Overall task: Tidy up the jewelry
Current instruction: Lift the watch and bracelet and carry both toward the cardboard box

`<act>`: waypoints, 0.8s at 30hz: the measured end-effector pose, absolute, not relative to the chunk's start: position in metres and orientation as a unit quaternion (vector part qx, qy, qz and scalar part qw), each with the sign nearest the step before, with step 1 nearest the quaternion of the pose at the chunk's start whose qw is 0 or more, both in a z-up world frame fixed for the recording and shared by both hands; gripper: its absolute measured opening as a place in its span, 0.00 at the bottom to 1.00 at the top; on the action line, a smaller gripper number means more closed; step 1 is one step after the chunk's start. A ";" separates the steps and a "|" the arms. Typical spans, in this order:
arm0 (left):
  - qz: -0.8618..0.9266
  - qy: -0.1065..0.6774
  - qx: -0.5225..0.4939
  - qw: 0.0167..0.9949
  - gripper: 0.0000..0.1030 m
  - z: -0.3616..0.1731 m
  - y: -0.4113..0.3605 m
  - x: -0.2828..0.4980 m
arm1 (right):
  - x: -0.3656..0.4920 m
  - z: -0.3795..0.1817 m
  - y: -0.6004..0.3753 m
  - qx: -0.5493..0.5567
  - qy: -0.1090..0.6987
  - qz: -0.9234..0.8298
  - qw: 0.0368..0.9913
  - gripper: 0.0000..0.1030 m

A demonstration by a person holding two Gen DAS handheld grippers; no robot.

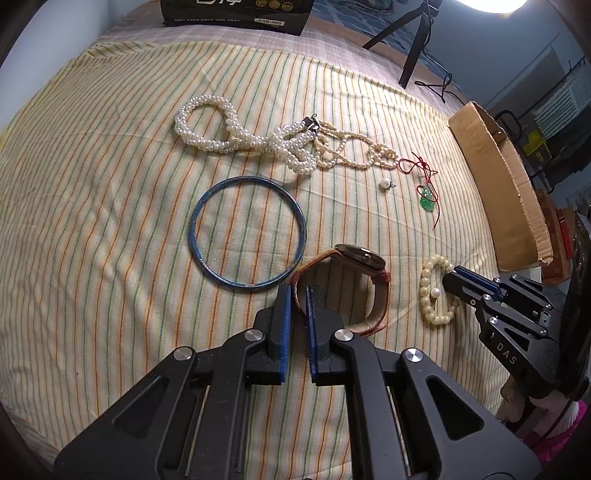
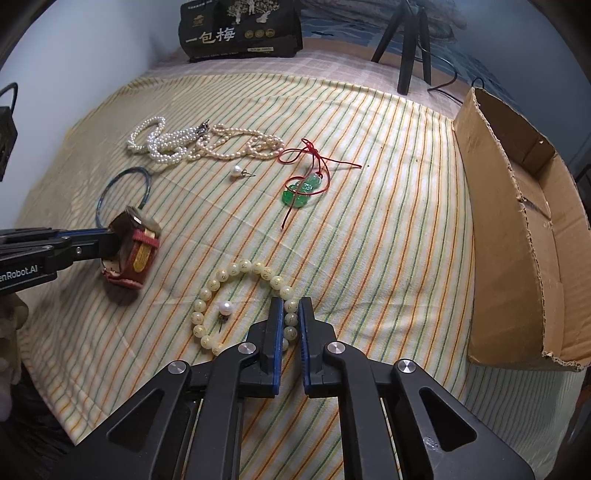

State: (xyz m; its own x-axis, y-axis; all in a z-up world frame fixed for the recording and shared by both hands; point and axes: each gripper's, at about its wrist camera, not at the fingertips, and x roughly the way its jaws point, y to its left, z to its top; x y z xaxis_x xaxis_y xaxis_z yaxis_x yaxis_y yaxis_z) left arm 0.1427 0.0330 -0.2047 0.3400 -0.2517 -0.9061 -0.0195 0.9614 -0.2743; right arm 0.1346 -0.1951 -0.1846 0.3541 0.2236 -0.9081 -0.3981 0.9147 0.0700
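**Both grippers clamped on first pieces, box empty as far as seen**

Left gripper (image 1: 298, 295) clenched on the strap of the watch (image 1: 354, 273), near the front of the striped cloth (image 1: 110, 184). Right gripper (image 2: 291, 314) pinched on the cream bead bracelet (image 2: 236, 273), a few beads caught between the blue pads; bracelet resting on the cloth, a loose pearl earring (image 2: 224, 307) lying inside its loop.

Sorting barely begun, judging by the layout. Nothing visible in the cardboard box (image 2: 517, 258) at the right edge, though part of its floor out of sight. Left on the cloth: blue bangle (image 1: 248, 232) just beyond the watch, white pearl necklace (image 1: 229, 125) tangled with a cream pearl strand (image 1: 354, 151) towards the back, a second pearl earring (image 2: 236, 170) in the middle, green pendant (image 2: 301, 192) on its red cord close by. Probable next step: carrying watch and bracelet over to the box.

Readable writing: "DAS" on the right gripper, "enRobot.AI" (start cut off) on the left one. Black packet (image 2: 240, 33) at the back printed with "一包梅"; smaller print there too fine to make out.
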 end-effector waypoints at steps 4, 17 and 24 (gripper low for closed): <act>-0.068 0.565 -0.117 0.814 0.04 -0.202 0.034 0.142 | 0.136 -0.183 -0.198 -0.072 0.534 0.192 0.820 0.06; -0.069 0.550 -0.114 0.824 0.03 -0.188 0.032 0.136 | 0.131 -0.160 -0.191 -0.049 0.505 0.226 0.831 0.06; -0.070 0.538 -0.114 0.832 0.03 -0.176 0.032 0.133 | 0.125 -0.145 -0.191 -0.046 0.487 0.232 0.841 0.06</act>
State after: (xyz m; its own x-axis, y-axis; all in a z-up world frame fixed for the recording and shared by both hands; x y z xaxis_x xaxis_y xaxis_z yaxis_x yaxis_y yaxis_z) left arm 0.1326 0.0318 -0.1759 0.4121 -0.2389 -0.8793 -0.0066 0.9642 -0.2650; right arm 0.1248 -0.1905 -0.1446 0.4185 0.3459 -0.8397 -0.4353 0.8879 0.1488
